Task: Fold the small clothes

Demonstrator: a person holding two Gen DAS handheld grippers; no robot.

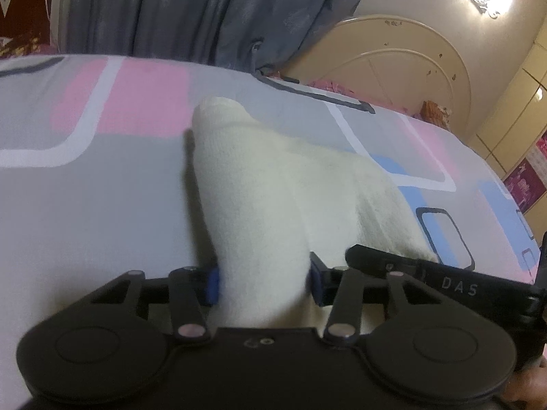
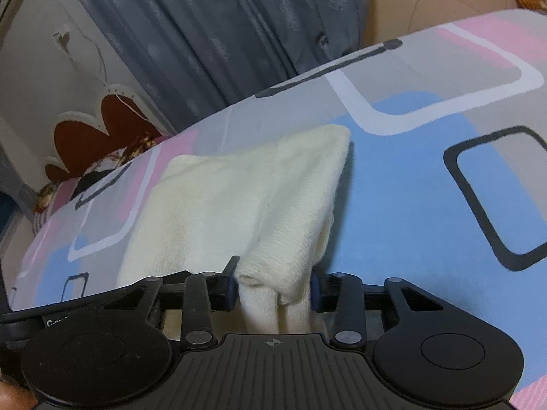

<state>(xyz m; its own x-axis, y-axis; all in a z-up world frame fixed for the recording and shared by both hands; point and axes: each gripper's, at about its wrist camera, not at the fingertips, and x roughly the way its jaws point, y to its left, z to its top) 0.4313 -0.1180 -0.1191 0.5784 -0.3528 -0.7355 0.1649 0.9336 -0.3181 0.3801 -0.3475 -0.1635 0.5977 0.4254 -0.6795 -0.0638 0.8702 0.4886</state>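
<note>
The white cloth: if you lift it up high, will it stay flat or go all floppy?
Probably floppy: the white cloth already bunches into soft folds between the right gripper fingers and sags toward the bedsheet. It looks light, a thin knit. It likely won't slip, since the left gripper pinches it too.

My left gripper (image 1: 265, 285) is closed around a thick bunch of cream cloth (image 1: 259, 205), with my blue-padded fingers (image 1: 212, 285) pressing it from both sides. My right gripper (image 2: 273, 288) is clamped the same way on another bunched part of the cloth, fingers (image 2: 316, 290) squeezing the folds. The two grippers sit close together, the right one's finger reaching into my left view.
</note>
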